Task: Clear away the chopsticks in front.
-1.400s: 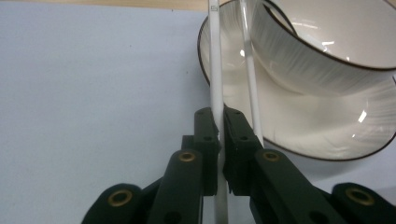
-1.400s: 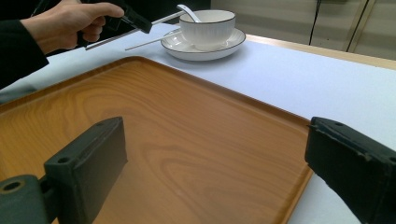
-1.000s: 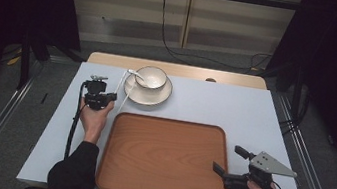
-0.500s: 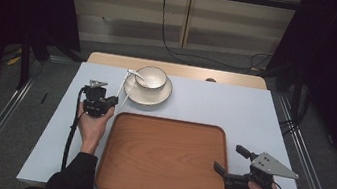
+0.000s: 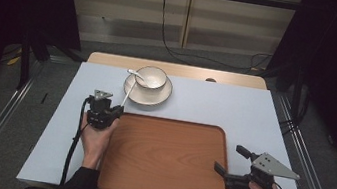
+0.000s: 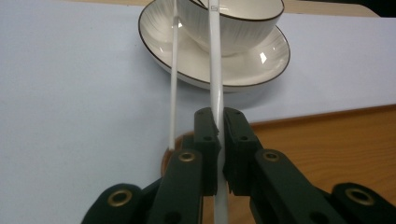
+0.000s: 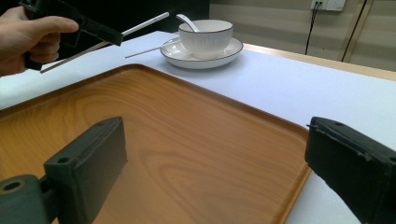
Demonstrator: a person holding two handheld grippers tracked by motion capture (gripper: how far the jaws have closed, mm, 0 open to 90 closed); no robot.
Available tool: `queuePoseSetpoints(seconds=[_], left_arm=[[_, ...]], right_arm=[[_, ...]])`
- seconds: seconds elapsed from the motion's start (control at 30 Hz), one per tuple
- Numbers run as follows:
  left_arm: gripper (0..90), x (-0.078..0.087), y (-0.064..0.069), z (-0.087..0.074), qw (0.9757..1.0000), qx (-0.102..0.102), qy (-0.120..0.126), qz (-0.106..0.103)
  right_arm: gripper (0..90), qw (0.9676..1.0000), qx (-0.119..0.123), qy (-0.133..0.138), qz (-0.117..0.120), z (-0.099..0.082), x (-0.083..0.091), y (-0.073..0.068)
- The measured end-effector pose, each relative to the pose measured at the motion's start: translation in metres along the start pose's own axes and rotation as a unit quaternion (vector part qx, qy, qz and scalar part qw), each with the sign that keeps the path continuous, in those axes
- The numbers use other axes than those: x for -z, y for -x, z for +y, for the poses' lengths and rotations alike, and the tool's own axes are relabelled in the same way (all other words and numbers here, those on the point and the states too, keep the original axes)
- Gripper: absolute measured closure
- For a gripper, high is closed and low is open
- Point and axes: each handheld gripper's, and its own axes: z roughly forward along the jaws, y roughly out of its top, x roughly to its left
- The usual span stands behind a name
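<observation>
Since the earlier frame, my left gripper (image 5: 112,111) has come back from beside the saucer toward the near left corner of the wooden tray (image 5: 163,184), bringing a white chopstick (image 6: 215,70) with it. Its jaws are clamped tight on that stick, which runs up between the pads toward the bowl (image 5: 152,77). A second chopstick (image 6: 173,84) lies loose just beside it, one end resting on the saucer (image 5: 147,90), the other down on the table (image 5: 215,106) near the tray's edge. My right gripper (image 5: 230,159) hangs with its jaws spread wide and empty over the tray's far right part. The risk I see is the thin, smooth stick pivoting or slipping in such a narrow pinch if I swing it quickly. Its far end could also catch the loose chopstick or knock the saucer rim, nudging the bowl and the spoon (image 5: 136,75) inside it.
</observation>
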Motion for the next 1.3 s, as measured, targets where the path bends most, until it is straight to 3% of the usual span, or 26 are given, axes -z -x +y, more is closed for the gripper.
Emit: queuePoseSetpoints(seconds=[0.17,0.3,0.4,0.5,0.63,0.9,0.93,1.0,1.3], left_arm=[[85.1,0.003,0.006,-0.008,1.0,-0.004,-0.005,-0.004],[85.1,0.009,0.01,-0.012,0.9998,-0.01,-0.006,0.014],[85.1,0.012,0.012,-0.018,0.9998,-0.01,-0.013,0.012],[85.1,0.015,0.014,-0.022,0.9998,-0.007,-0.015,0.01],[85.2,0.021,0.023,-0.032,0.9995,0.003,-0.013,0.027],[85.2,0.024,0.025,-0.044,0.9991,0.013,-0.027,0.03],[85.1,0.022,0.027,-0.049,0.9986,0.011,-0.037,0.035],[85.1,0.02,0.027,-0.053,0.9983,0.022,-0.041,0.034],[85.1,0.022,0.023,-0.062,0.9975,0.028,-0.053,0.038]], right_arm=[[5.3,1.0,0.0,0.002,0.0,0.0,0.0,-0.001],[5.3,1.0,0.001,0.0,0.0,0.0,0.0,0.0],[5.3,1.0,0.002,0.003,-0.001,0.0,0.0,0.0],[5.3,1.0,0.001,0.002,-0.002,0.0,-0.001,-0.001],[5.3,1.0,0.001,0.002,0.0,0.0,-0.001,-0.001],[5.3,1.0,-0.001,0.0,0.001,0.0,0.0,-0.001],[5.3,1.0,-0.001,-0.001,0.001,0.0,-0.001,-0.001],[5.3,1.0,-0.002,-0.001,0.003,0.0,-0.001,-0.001],[5.3,1.0,0.002,-0.003,0.002,0.0,-0.001,0.0]])
